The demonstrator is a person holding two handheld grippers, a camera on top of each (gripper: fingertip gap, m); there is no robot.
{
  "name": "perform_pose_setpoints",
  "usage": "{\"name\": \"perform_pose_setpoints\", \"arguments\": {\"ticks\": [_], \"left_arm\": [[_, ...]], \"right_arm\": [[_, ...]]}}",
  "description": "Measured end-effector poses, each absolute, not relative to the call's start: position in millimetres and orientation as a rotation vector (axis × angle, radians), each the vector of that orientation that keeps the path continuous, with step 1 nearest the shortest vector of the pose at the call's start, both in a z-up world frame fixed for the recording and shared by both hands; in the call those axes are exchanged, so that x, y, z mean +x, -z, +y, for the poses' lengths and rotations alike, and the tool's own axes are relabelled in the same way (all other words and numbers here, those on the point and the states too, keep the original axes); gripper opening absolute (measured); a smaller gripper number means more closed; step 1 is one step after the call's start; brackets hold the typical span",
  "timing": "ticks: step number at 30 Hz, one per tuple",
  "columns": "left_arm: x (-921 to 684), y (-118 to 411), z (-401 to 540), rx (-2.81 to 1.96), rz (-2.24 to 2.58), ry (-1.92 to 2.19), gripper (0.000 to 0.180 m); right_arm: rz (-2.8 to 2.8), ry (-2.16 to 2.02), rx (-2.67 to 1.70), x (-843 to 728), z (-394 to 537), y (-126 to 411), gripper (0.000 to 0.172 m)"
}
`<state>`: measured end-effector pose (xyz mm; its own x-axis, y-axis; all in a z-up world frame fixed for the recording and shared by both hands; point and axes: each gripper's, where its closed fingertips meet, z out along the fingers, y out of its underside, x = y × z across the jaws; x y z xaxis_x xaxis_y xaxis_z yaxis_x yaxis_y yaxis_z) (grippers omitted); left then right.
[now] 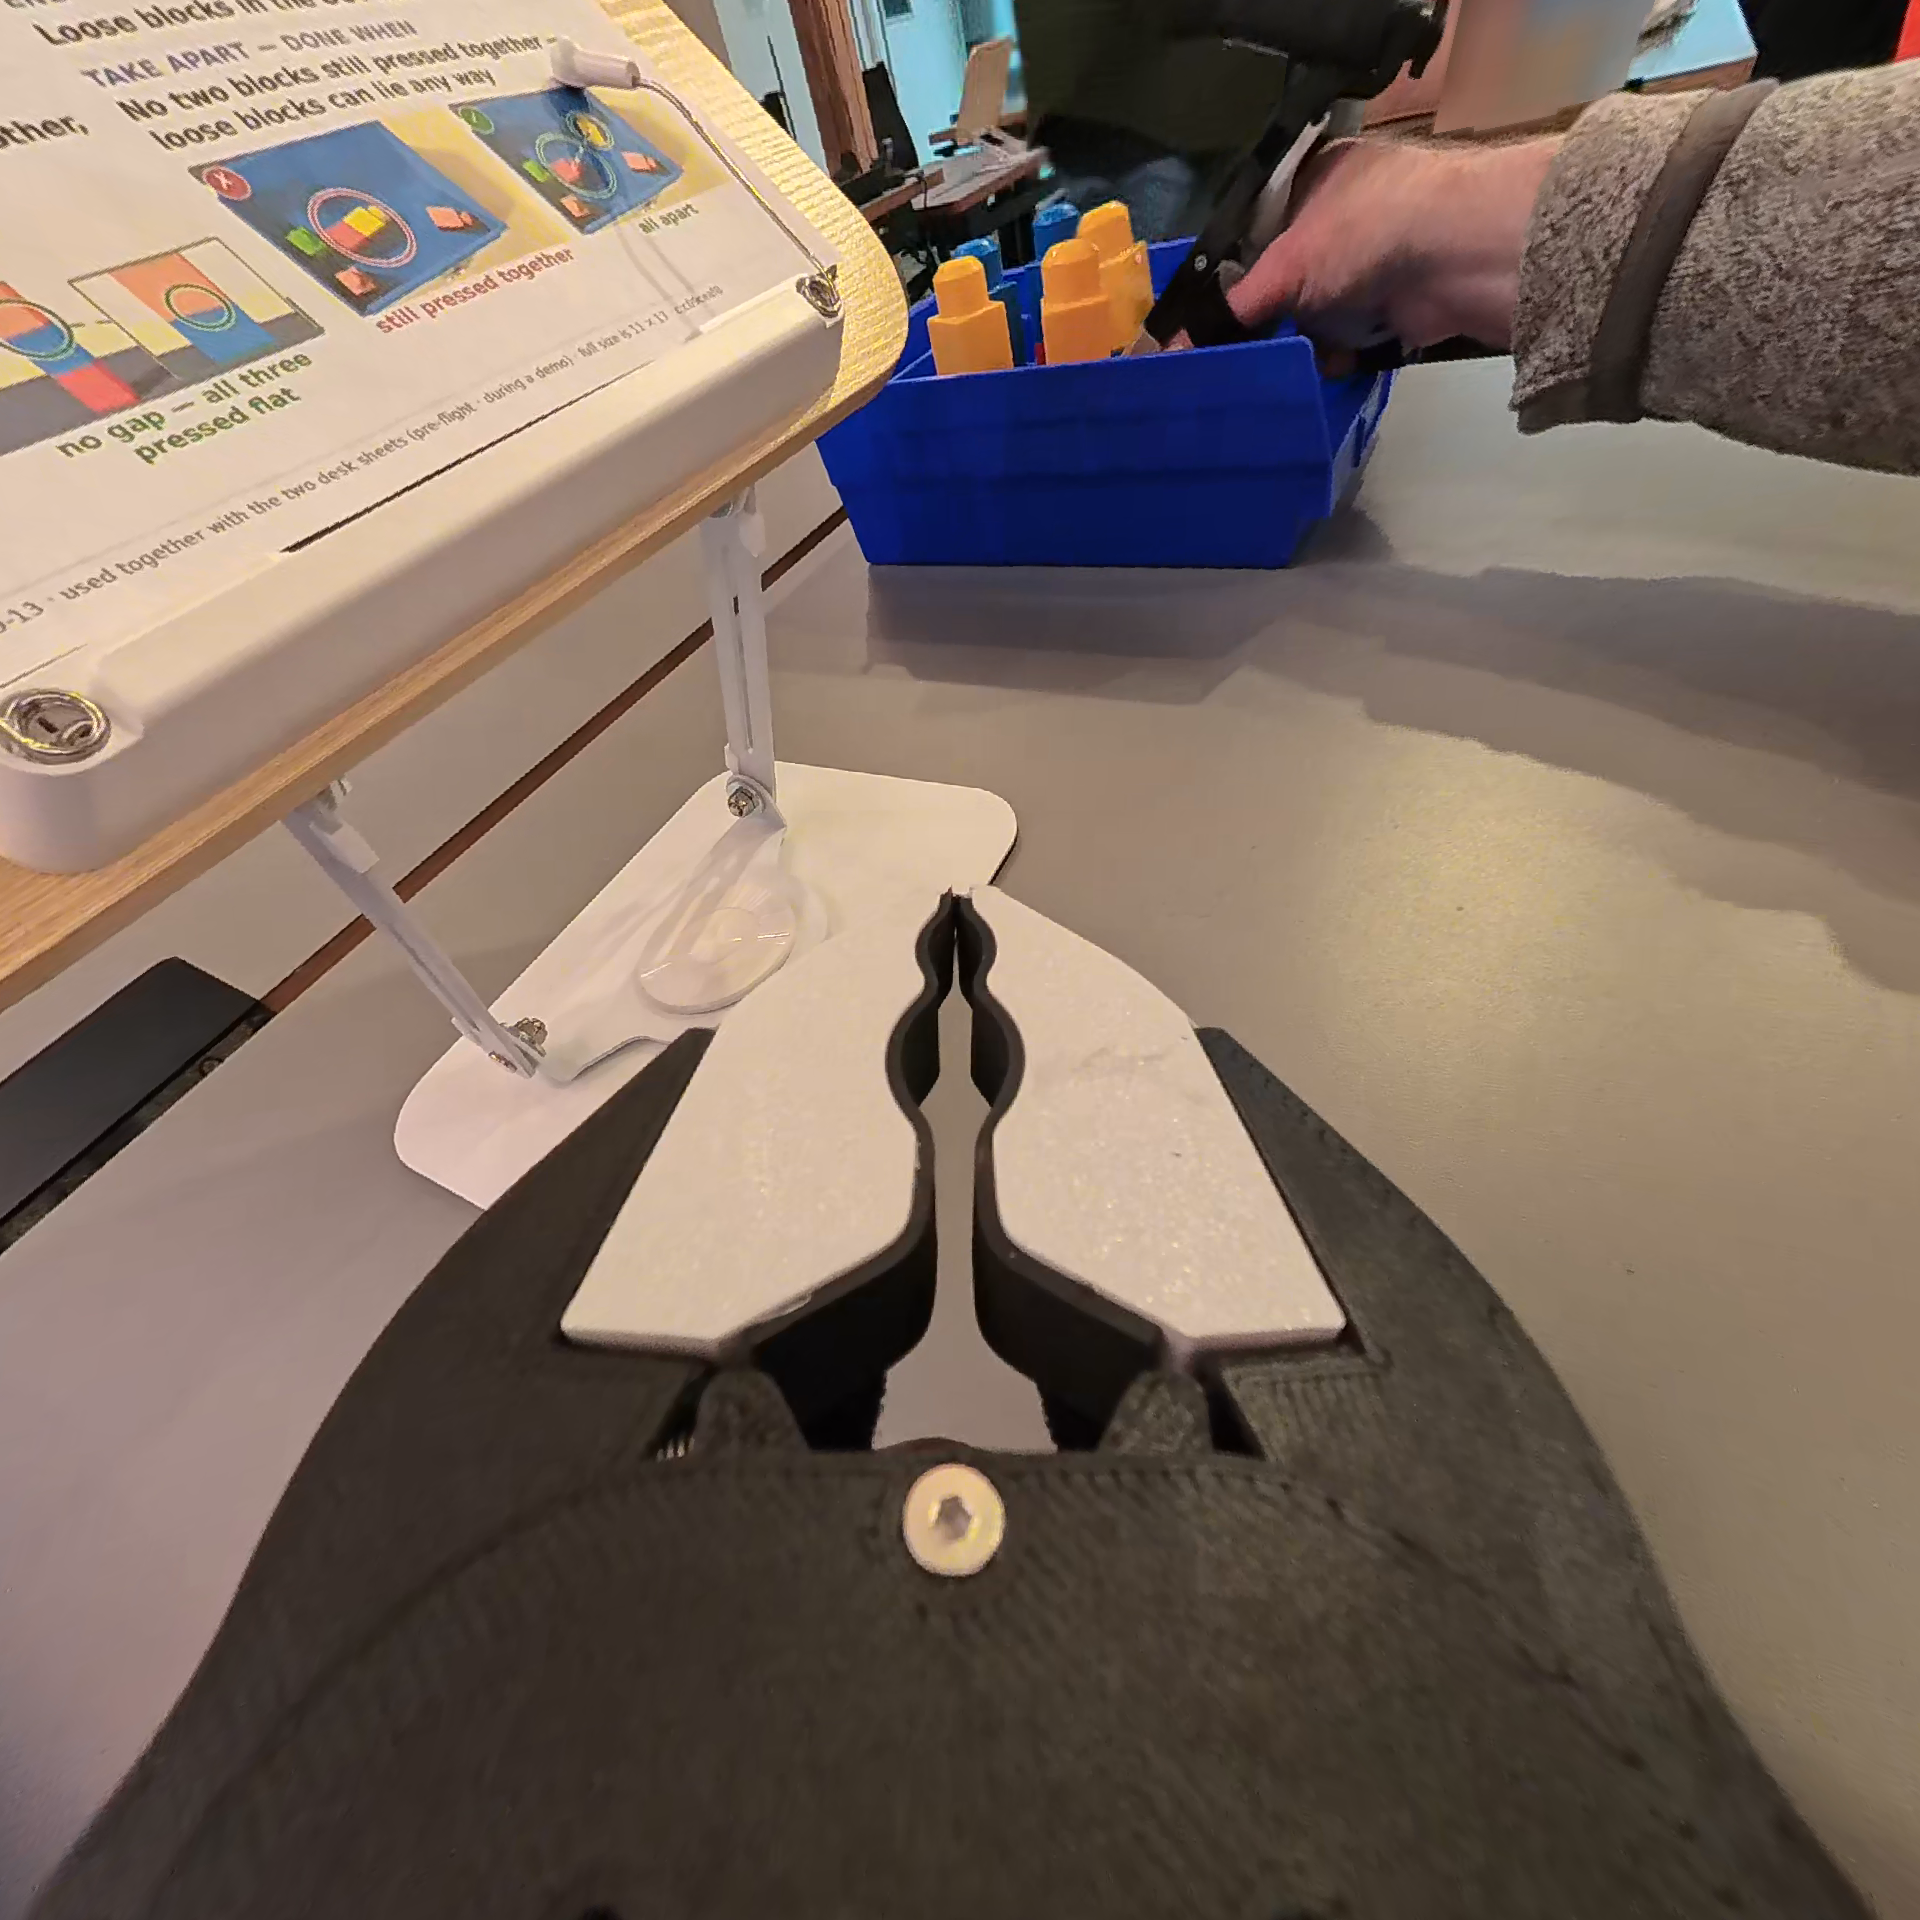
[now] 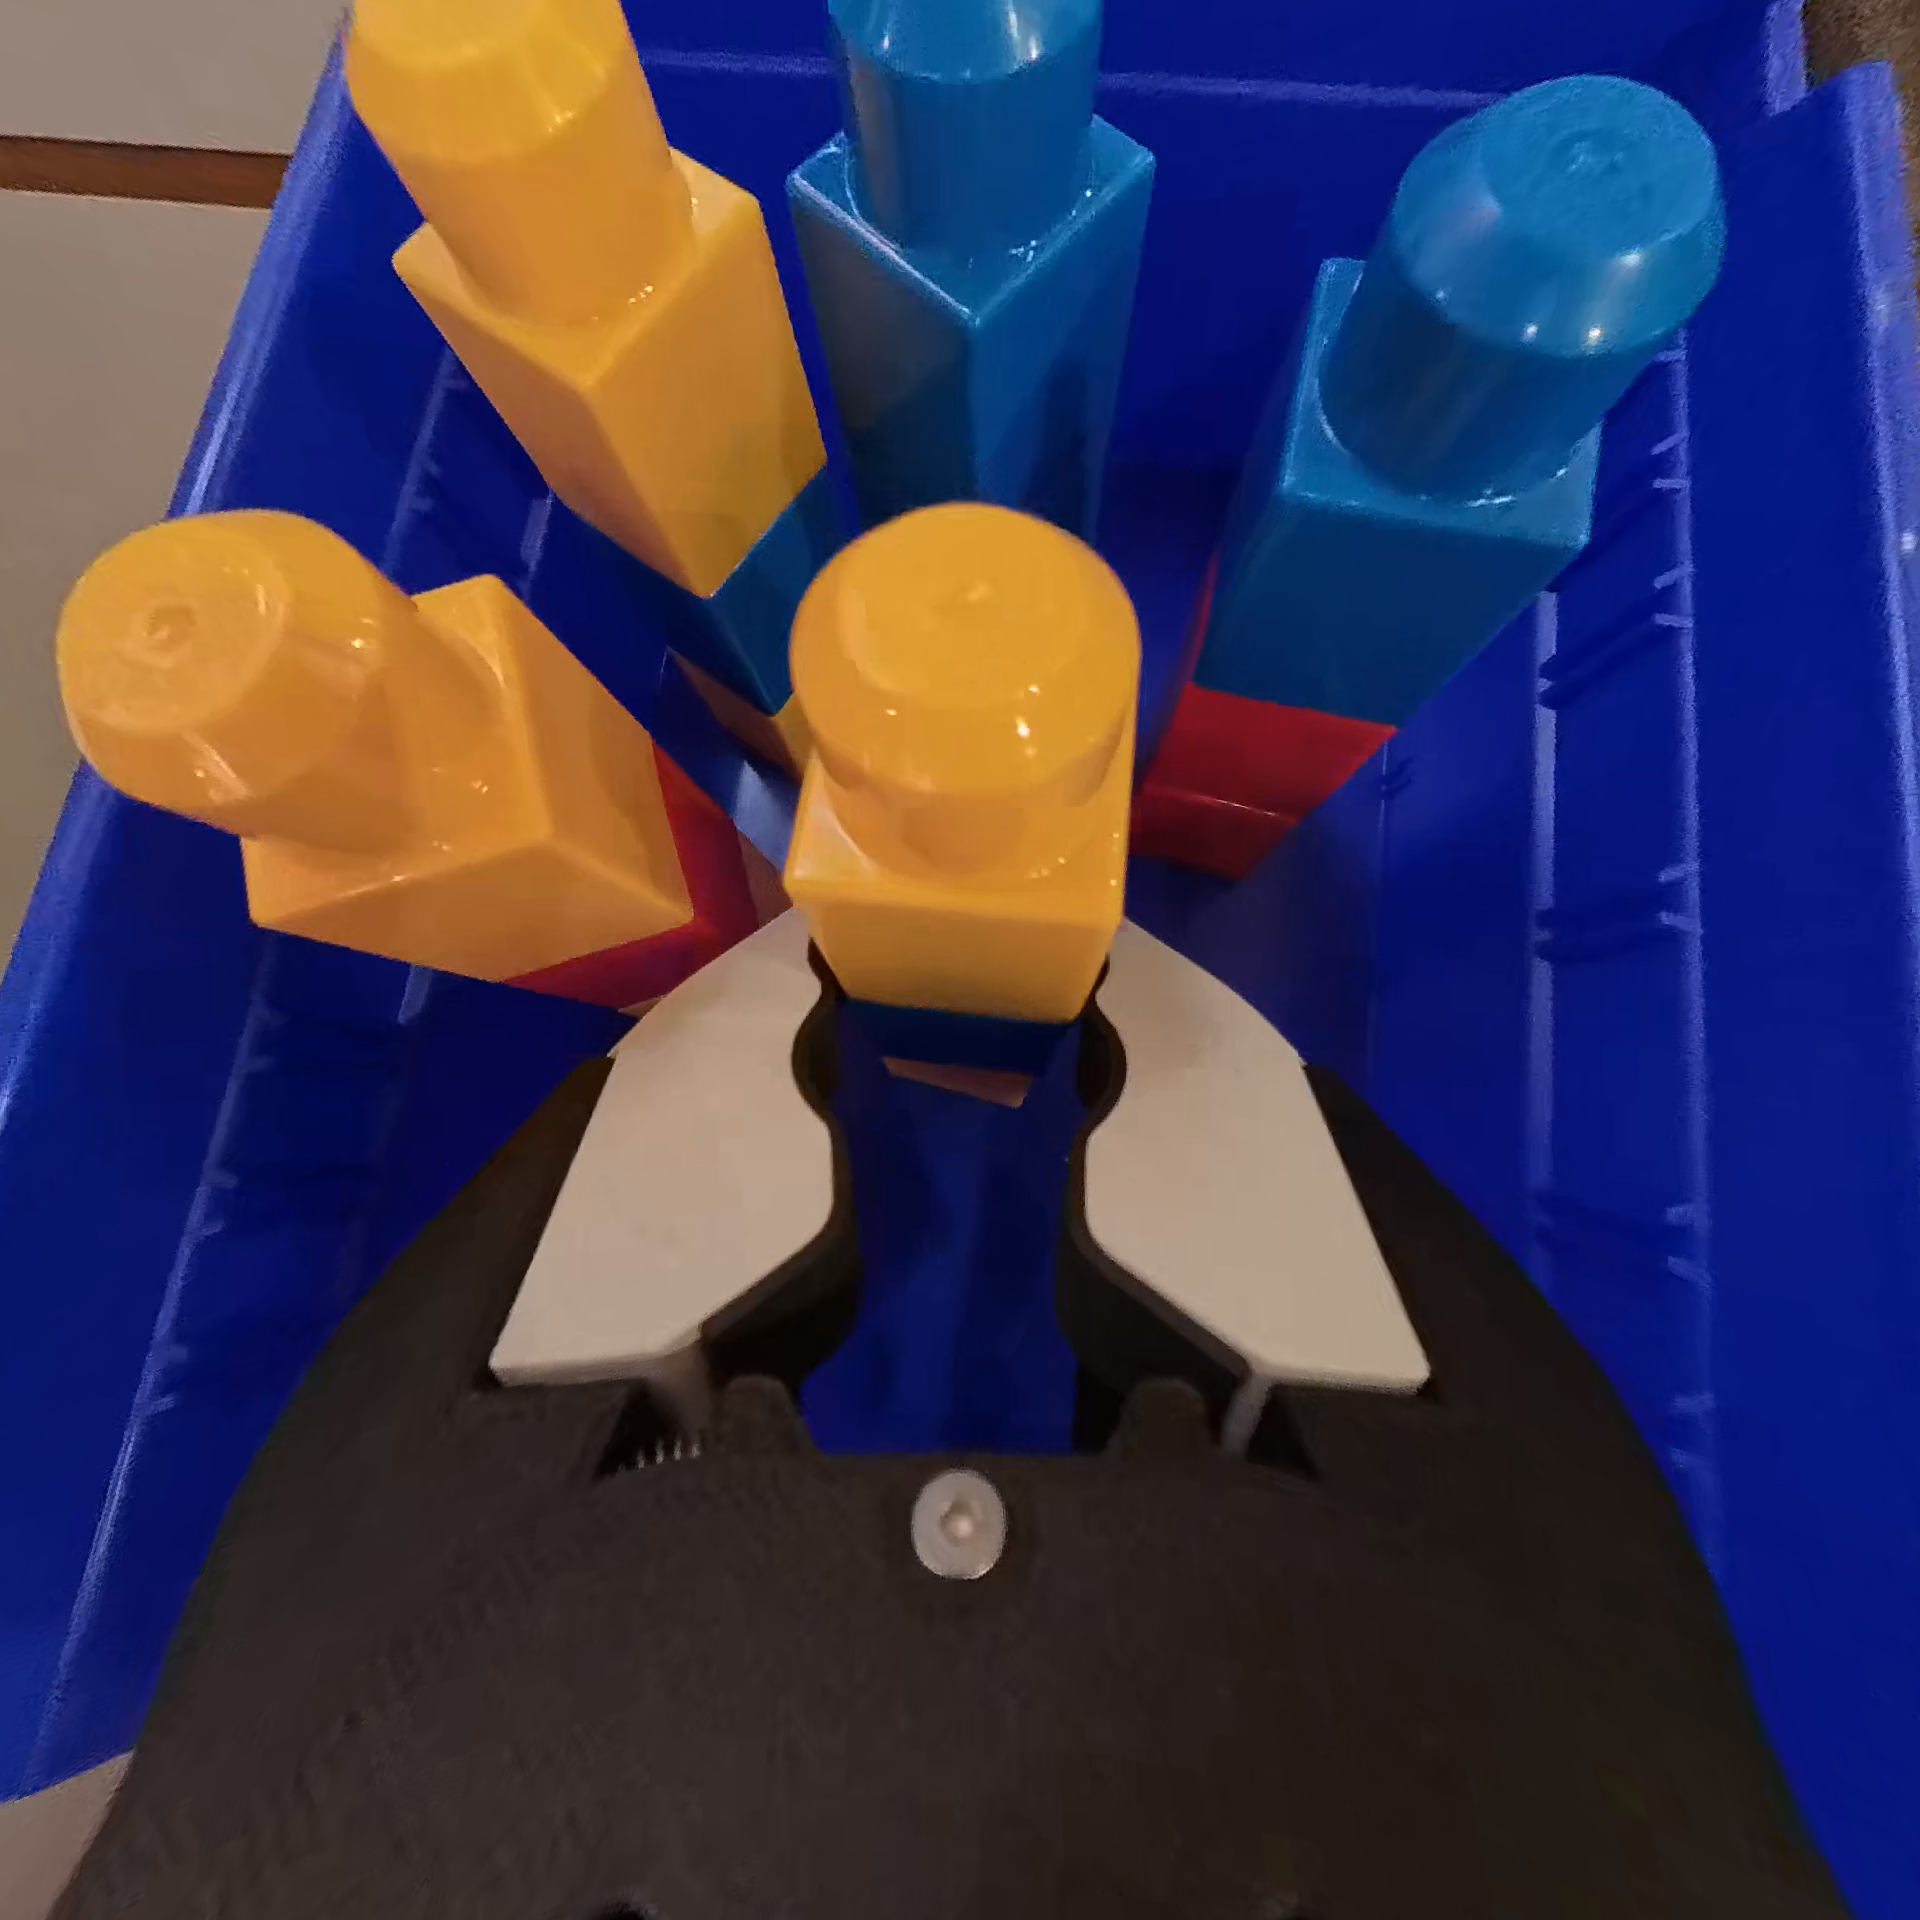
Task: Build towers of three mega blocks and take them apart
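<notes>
Several block towers stand in a blue bin. My right gripper is inside the bin, its fingers either side of a tower with a yellow block on a blue one. A thin dark gap shows at each pad, so it is open. Other towers stand around it: yellow on red, yellow on blue, a blue top and blue on red. My left gripper is shut and empty, low over the grey table. The bin and the right gripper also show in the left wrist view.
A tilted wooden stand with an instruction sheet rises at the left on a white base, just ahead of my left fingertips. A hand and grey sleeve reach over the table to the bin. The bin walls stand close around my right gripper. Left tips to right tips: about 45 cm.
</notes>
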<state>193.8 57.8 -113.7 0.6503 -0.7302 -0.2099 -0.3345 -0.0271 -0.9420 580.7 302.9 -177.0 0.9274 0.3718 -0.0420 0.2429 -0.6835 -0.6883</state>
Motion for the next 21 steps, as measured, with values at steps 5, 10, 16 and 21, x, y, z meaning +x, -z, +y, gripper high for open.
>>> {"name": "perform_pose_setpoints", "arguments": {"ticks": [5,10,16,21], "left_arm": [[195,115,58,-1.627,0.897,0.4,0.0],[196,115,58,-1.626,0.9,0.399,0.0],[196,116,58,-1.626,0.902,0.401,0.0],[196,115,58,-1.624,0.9,0.399,0.0]], "right_arm": [[-0.477,-0.179,-2.407,584,293,177,0.045],[-0.511,-0.154,-2.438,587,285,177,0.046],[-0.513,-0.172,-2.421,584,285,175,0.038],[-0.515,-0.167,-2.417,582,292,175,0.038]]}}
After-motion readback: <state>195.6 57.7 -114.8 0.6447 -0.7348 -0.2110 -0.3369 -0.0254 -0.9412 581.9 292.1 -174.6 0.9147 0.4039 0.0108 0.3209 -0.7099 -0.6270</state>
